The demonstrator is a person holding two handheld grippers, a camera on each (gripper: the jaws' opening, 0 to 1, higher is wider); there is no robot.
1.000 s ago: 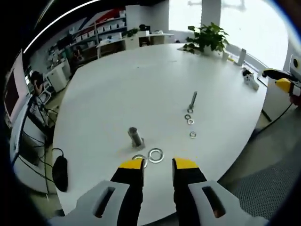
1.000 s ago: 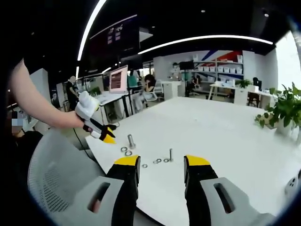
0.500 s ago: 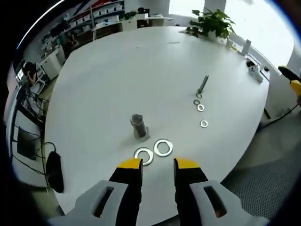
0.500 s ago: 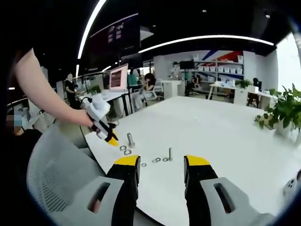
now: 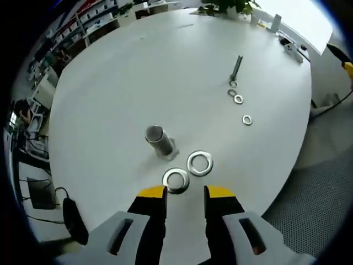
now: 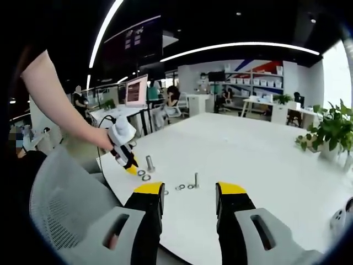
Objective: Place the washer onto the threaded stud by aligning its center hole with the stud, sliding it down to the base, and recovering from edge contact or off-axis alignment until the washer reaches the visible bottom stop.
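Over the last second the left claw (image 5: 185,191) has dipped toward the tabletop (image 5: 138,66) and closed in on the hardware. The left gripper view now looks almost straight down on it, where before it looked across the room. Its jaws stand a little apart with nothing between them, tips hanging just short of the nearer washer (image 5: 176,179).

From left to right in that view: the large stud (image 5: 157,140) stands upright on its base. The nearer washer lies flat just below it, and a second large washer (image 5: 199,163) lies beside that, the two nearly touching. Farther right a thin bolt (image 5: 236,67) stands with three small washers (image 5: 238,99) trailing from its foot.

By my judgement the descent means the pick-up is about to begin. No washer is lifted yet, so alignment and sliding are all still to come.

The right gripper view gives the side-on picture: the person's hand (image 6: 105,136) tilts the left claw down at the tabletop edge, just left of the stud (image 6: 149,163). The right claw (image 6: 189,190) hangs back, parted and empty. From here the washers are small specks, so how close the left claw sits to them is hard to tell.
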